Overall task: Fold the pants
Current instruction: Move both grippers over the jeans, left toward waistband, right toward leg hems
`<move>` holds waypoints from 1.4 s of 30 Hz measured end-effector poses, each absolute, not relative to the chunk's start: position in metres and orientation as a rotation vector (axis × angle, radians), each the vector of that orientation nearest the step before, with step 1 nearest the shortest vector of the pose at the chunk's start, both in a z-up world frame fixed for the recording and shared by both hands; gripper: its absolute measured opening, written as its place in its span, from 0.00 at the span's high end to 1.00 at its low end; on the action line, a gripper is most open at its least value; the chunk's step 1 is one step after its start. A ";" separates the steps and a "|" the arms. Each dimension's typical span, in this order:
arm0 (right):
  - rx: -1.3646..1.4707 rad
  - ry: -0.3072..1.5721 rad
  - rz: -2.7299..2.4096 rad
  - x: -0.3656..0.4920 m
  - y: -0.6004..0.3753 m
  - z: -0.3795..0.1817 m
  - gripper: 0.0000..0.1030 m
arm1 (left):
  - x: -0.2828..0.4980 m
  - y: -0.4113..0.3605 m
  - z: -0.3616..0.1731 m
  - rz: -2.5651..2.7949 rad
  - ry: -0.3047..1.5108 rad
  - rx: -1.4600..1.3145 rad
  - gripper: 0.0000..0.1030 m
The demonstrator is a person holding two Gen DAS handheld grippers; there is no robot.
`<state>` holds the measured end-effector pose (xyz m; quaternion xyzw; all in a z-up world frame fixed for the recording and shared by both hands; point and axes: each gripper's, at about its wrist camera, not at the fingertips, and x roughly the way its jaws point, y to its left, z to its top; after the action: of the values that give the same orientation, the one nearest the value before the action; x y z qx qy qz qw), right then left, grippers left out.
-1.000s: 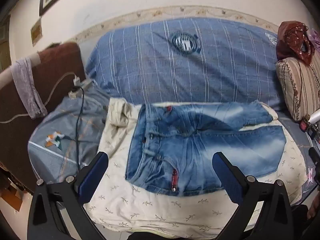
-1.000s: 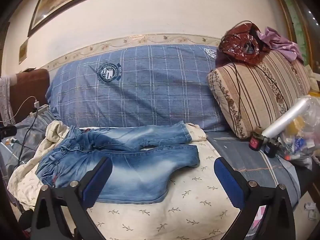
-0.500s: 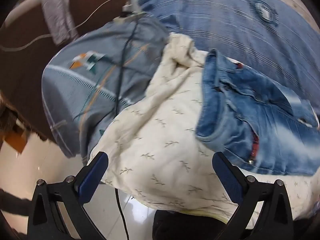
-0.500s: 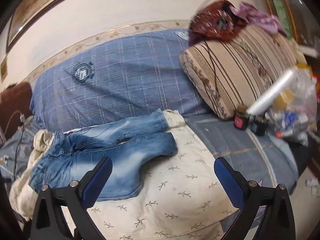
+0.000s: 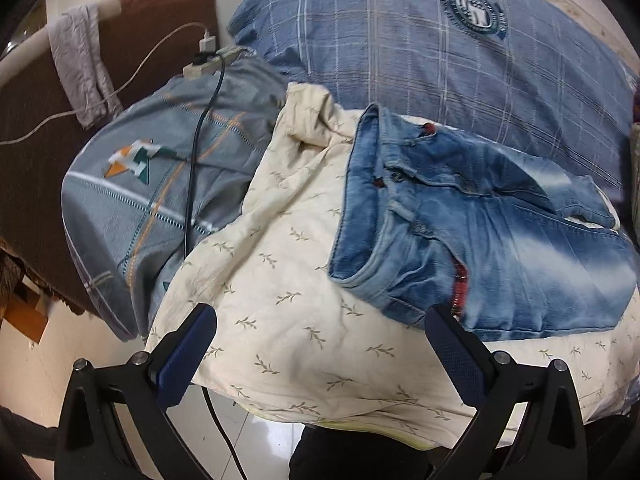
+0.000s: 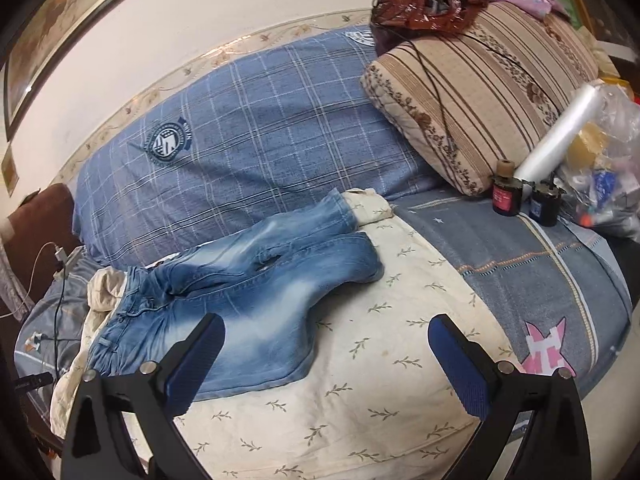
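Jeans (image 6: 248,300) lie half-folded on a cream leaf-print quilt (image 6: 360,400), while the left gripper (image 5: 320,356) and right gripper (image 6: 324,364) hover spread wide, holding nothing.

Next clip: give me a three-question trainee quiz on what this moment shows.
1. True or false: the left hand-held gripper is shut on the jeans.
2. What do the jeans lie on? A) the cream leaf-print sheet B) the striped cushion C) the floor
3. Fill in: in the right wrist view, two small dark ___ stand beside the striped cushion.

Key: 1 false, both grippers, including the right hand-held gripper, are open and hold nothing; 2 A; 3 bottles.
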<state>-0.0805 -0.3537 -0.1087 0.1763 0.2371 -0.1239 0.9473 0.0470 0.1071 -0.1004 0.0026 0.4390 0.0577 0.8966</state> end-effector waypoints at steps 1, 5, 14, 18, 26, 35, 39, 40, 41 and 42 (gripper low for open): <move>0.352 0.480 -0.248 -0.080 -0.350 -0.107 0.00 | 0.047 0.107 -0.097 0.119 0.902 0.011 0.00; 0.339 0.468 -0.226 -0.079 -0.342 -0.102 0.00 | 0.042 0.101 -0.087 0.114 0.867 0.025 0.00; 0.311 0.451 -0.184 -0.077 -0.324 -0.091 0.00 | 0.038 0.087 -0.081 0.095 0.838 0.039 0.00; 0.305 0.458 -0.179 -0.076 -0.322 -0.092 0.00 | 0.039 0.086 -0.082 0.100 0.840 0.039 0.00; 0.309 0.464 -0.181 -0.074 -0.324 -0.091 0.00 | 0.041 0.088 -0.083 0.107 0.846 0.032 0.00; 0.313 0.541 -0.195 -0.057 -0.328 -0.106 0.00 | 0.058 0.094 -0.107 0.106 0.916 0.018 0.00; 0.390 0.564 -0.213 -0.052 -0.344 -0.120 0.00 | 0.064 0.102 -0.118 0.130 0.937 0.009 0.00; 0.391 0.566 -0.223 -0.052 -0.347 -0.121 0.00 | 0.065 0.103 -0.119 0.130 0.939 0.006 0.00; 0.390 0.569 -0.232 -0.052 -0.349 -0.122 0.00 | 0.066 0.103 -0.119 0.132 0.938 0.006 0.00; 0.390 0.565 -0.236 -0.052 -0.349 -0.122 0.00 | 0.066 0.102 -0.118 0.134 0.933 0.008 0.00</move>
<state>-0.0515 -0.3493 -0.1221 0.1906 0.2766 -0.1155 0.9348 0.0663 0.1020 -0.1177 0.0037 0.4496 0.0646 0.8909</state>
